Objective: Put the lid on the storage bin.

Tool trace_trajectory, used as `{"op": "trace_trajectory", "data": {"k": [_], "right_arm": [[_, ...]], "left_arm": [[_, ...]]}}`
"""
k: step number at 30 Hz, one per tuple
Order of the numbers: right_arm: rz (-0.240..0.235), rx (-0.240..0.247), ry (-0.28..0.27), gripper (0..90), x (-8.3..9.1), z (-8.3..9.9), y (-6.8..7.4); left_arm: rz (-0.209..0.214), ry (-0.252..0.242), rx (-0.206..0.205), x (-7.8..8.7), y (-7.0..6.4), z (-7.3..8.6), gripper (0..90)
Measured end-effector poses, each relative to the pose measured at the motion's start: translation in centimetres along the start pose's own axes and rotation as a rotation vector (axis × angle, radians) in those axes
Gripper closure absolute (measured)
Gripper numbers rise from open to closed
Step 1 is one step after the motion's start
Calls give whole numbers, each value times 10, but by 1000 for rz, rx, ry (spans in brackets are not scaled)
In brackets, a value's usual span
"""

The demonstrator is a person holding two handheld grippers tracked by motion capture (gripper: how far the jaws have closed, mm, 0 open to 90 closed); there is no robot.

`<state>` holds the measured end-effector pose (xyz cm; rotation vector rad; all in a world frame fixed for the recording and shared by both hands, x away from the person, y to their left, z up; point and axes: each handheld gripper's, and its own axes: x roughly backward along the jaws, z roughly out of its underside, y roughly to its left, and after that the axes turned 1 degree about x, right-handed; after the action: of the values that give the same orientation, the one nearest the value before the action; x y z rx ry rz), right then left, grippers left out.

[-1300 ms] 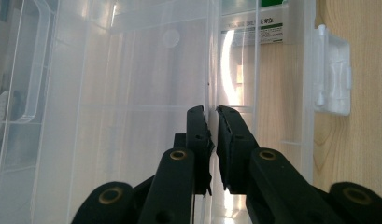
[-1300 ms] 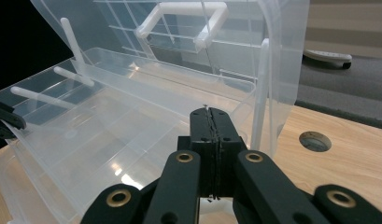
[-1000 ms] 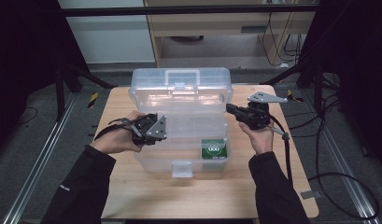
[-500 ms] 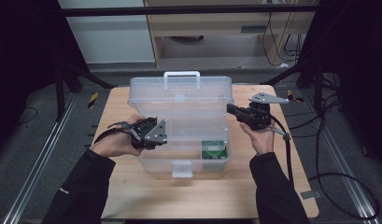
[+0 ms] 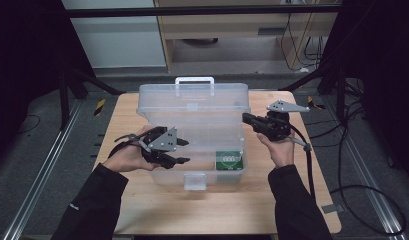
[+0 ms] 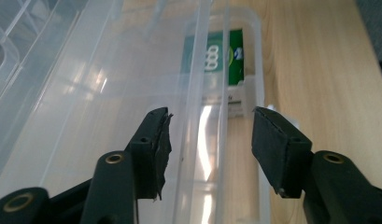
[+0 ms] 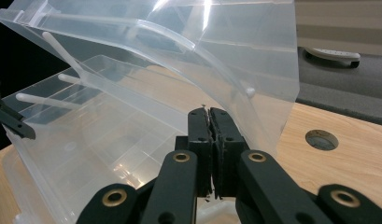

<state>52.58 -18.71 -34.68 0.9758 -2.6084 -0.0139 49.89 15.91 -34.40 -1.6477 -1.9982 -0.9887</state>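
The left gripper stands wide around the near wall of the clear box; the right gripper is closed on its lid.

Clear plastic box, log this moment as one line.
lid: raised | left gripper: open, astride box wall | right gripper: shut by lid edge | green card: inside

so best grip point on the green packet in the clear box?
Probably its top edge, coming straight down from above. The green packet sits at the front right corner of the clear box, tight against the walls, so side approaches look blocked. The lid is raised, leaving the top free. The left gripper, jaws open, is nearest; the right gripper is shut by the lid's edge.
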Motion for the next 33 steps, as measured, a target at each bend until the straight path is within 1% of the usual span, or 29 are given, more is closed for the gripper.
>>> {"op": "trace_trajectory", "data": {"k": [4, 6, 11, 13, 16, 20, 22, 24, 26, 27, 28, 29, 30, 31, 33], "right_arm": [[2, 3, 3, 874, 0, 0, 1], [-2, 2, 4, 872, 1, 0, 1], [-5, 8, 9, 870, 1, 1, 1], [-7, 9, 12, 872, 2, 2, 1], [-9, 11, 19, 878, 3, 2, 2], [-9, 15, 25, 884, 3, 3, 2], [-10, 15, 29, 886, 4, 3, 2], [-11, 12, 33, 895, 4, 4, 3], [-9, 16, 38, 900, 4, 5, 3], [-13, 14, 43, 900, 5, 6, 4], [-14, 14, 46, 900, 5, 6, 4], [-16, 13, 48, 900, 5, 7, 4], [-20, 18, 52, 900, 6, 8, 4], [-25, 12, 58, 900, 6, 9, 5], [-25, 19, 65, 900, 6, 10, 5]], "left_arm": [[4, -60, 28, -1, -1, 1, 438], [0, -99, 56, 0, -1, 1, 429], [-46, -170, 152, 2, -2, 4, 400], [-58, -195, 194, 3, -3, 6, 387], [-88, -208, 240, 4, -4, 9, 381], [-132, -244, 308, 9, -6, 14, 386], [-147, -252, 330, 11, -8, 17, 382], [-181, -255, 350, 14, -10, 19, 385], [-202, -261, 373, 18, -13, 21, 399], [-219, -261, 380, 20, -14, 22, 402], [-237, -260, 379, 22, -15, 23, 406], [-254, -267, 395, 25, -16, 24, 410], [-266, -269, 403, 27, -16, 25, 419], [-282, -273, 411, 30, -17, 27, 433], [-306, -266, 431, 35, -18, 31, 438]]}}
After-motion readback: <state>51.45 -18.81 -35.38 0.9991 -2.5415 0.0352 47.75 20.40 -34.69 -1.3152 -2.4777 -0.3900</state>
